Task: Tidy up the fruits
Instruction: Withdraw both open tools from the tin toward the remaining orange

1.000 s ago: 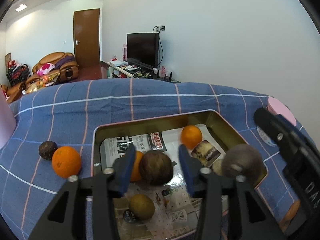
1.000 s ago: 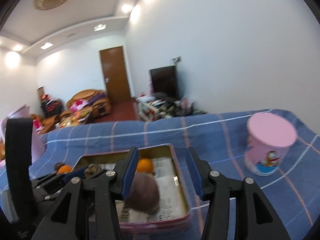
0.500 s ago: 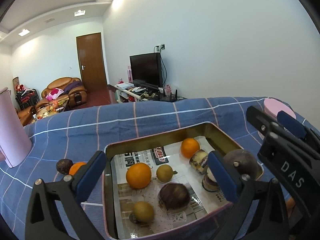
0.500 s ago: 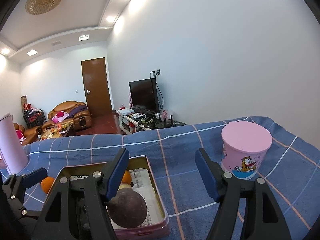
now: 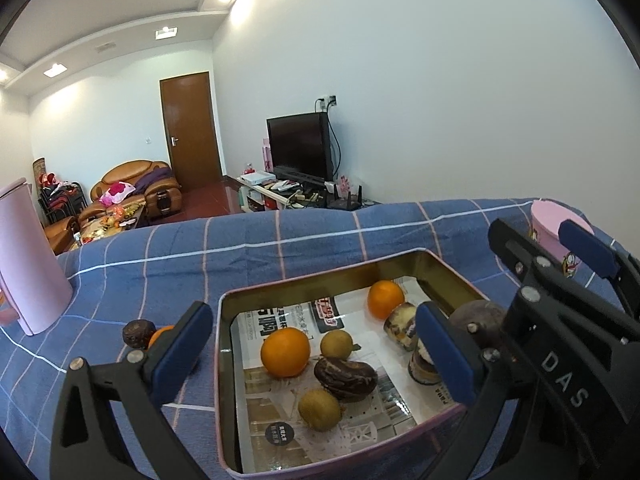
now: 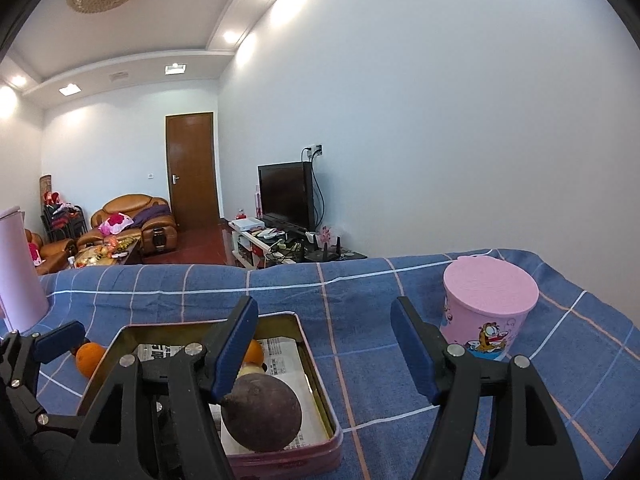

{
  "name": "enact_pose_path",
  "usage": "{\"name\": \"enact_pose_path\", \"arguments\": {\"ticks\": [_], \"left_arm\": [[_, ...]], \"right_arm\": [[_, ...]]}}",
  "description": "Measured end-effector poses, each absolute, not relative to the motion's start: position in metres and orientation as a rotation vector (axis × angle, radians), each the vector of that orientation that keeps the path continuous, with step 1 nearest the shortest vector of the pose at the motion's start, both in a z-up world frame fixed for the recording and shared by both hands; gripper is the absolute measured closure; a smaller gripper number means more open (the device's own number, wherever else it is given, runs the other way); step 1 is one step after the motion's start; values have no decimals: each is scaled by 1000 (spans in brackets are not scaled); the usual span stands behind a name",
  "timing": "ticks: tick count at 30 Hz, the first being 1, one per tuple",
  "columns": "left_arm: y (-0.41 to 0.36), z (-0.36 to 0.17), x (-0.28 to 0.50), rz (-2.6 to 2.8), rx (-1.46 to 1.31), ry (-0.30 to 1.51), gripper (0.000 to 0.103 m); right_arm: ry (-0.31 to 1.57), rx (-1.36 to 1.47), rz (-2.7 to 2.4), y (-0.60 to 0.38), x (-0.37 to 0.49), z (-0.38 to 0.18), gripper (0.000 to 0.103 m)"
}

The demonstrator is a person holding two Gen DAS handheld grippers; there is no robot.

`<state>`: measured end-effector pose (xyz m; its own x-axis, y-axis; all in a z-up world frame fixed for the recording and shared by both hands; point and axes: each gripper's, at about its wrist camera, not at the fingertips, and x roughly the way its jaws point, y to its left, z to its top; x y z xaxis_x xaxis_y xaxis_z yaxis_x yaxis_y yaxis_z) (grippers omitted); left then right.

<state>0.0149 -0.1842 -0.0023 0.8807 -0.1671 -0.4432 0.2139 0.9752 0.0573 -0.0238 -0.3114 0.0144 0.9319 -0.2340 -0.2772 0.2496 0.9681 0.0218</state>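
Both grippers stood released over the shallow pink-walled, newspaper-lined metal tin (image 5: 436, 258) on the blue checked cloth (image 5: 280, 240): the left gripper (image 5: 316, 354) gaped wide and empty, and the right gripper (image 6: 322, 350) was parted, with the dark purple round fruit (image 6: 262, 412) apparently lying free at the tin's near-right corner. The step in hand looked like the release. Next, the left gripper would need to reach the orange (image 6: 89, 356) and small dark fruit (image 5: 138, 332) outside the tin.

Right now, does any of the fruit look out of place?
Yes. An orange and a small dark fruit sit on the blue checked cloth, left of the tin tray, while the other fruit lies inside it.
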Motion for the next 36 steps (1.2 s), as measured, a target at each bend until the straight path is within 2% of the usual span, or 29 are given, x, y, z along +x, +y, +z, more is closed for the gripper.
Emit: {"name": "enact_pose_path", "arguments": {"ticks": [17,36], "left_arm": [[-164,-2,-3,-202,83,427,0],[-90,-6,-9,-145,73,455,0]], "right_arm": [[277,114,-304,-303,-51,13,32],[313,94,-241,-239,-55,14,32]]}}
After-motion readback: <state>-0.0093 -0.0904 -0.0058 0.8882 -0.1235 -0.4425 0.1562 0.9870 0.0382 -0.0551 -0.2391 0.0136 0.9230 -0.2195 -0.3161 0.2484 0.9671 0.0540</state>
